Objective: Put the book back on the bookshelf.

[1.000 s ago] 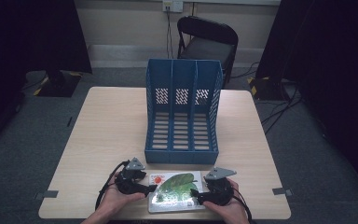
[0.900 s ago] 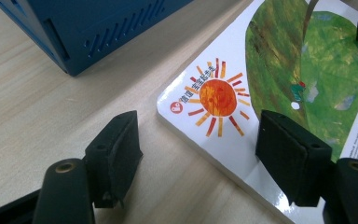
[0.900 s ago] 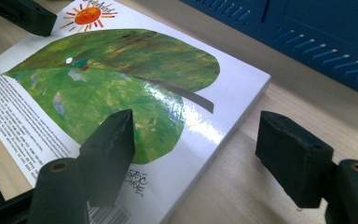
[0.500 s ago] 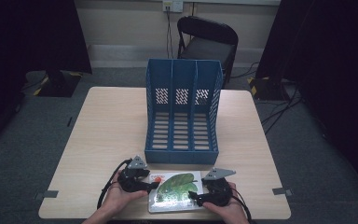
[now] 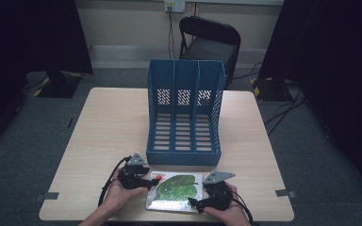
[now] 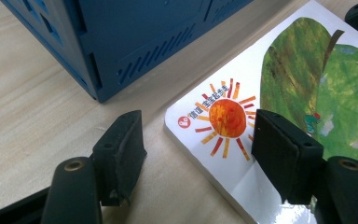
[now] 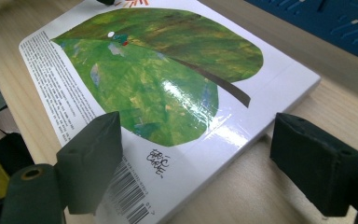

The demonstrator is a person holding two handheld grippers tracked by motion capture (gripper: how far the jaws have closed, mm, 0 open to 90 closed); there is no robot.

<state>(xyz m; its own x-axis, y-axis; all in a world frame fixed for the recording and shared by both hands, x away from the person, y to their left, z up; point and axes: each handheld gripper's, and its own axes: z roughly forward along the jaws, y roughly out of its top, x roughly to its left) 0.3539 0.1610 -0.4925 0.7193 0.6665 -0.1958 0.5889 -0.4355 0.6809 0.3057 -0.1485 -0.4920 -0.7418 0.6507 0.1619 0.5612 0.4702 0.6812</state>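
The picture book lies flat at the table's near edge, just before the blue file rack. Both grippers straddle its corners: left gripper open, right gripper just widening, pads apparently clear. Lifting and slotting it into a compartment seemingly remain.

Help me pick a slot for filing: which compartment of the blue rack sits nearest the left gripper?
The leftmost compartment of the blue file rack; the left gripper lies straight in front of it, while the others lie further right.
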